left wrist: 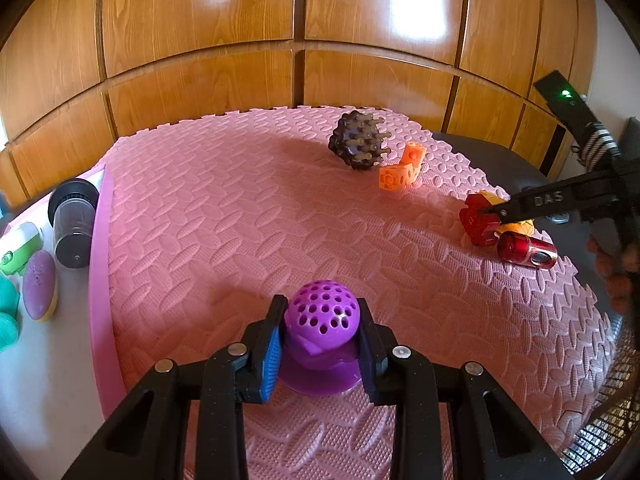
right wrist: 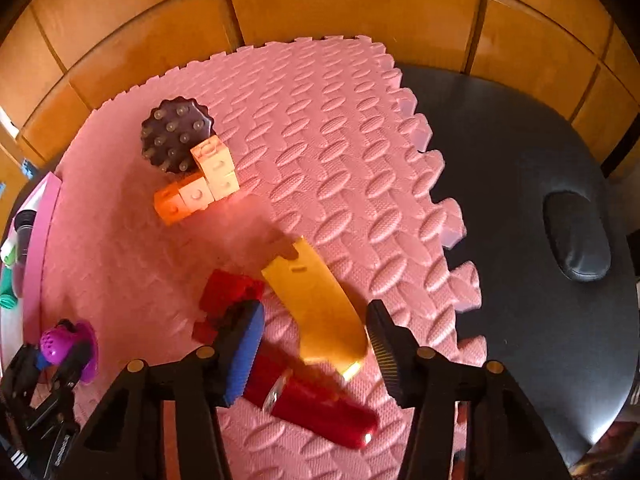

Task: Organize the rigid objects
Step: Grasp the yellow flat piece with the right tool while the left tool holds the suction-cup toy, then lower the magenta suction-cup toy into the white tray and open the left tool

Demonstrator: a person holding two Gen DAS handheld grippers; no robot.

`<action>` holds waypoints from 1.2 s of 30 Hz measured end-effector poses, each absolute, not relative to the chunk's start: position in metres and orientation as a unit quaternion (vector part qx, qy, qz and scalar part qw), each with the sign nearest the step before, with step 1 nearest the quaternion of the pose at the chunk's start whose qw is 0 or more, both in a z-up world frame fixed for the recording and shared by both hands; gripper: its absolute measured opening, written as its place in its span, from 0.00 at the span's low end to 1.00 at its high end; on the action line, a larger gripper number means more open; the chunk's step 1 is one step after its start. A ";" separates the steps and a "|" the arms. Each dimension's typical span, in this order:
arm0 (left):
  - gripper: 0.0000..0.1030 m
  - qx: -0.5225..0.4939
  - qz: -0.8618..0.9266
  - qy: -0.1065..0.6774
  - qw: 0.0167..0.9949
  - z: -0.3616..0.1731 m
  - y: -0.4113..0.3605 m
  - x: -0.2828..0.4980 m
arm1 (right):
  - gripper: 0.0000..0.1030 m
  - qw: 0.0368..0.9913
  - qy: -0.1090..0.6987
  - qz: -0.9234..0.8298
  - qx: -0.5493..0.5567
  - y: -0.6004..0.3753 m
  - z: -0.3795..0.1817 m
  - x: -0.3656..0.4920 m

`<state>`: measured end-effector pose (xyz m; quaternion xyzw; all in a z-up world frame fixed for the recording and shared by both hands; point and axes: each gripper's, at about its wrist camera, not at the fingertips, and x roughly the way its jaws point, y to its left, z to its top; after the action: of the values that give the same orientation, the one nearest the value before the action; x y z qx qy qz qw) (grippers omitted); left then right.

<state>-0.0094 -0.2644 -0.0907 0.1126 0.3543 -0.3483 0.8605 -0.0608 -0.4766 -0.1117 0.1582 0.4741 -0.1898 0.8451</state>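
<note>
Left gripper [left wrist: 320, 340] clamps purple ball [left wrist: 322, 312] low over mat [left wrist: 224, 216]; round shell could squirt out. Right gripper [right wrist: 316, 344] spread wide w/ yellow piece [right wrist: 320, 300] between jaws; we think contact unclear.

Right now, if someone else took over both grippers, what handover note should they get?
Left gripper: shut on the purple perforated toy, on the pink mat.
Right gripper: open above the yellow piece, red flashlight and red block.
Done: several items sit in the tray at the left.
Left: purple toy, this cluster, orange cubes, dark studded ball.
</note>
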 end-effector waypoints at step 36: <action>0.31 0.062 -0.326 0.335 0.882 -0.028 -0.229 -0.017 | 0.28 0.871 0.450 -0.193 0.045 -0.451 -0.113 -0.054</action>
<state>-0.0166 -0.2290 -0.0285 0.0622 0.3345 -0.3257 0.8821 -0.0541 -0.4512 -0.1127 0.0455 0.4495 -0.1927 0.8711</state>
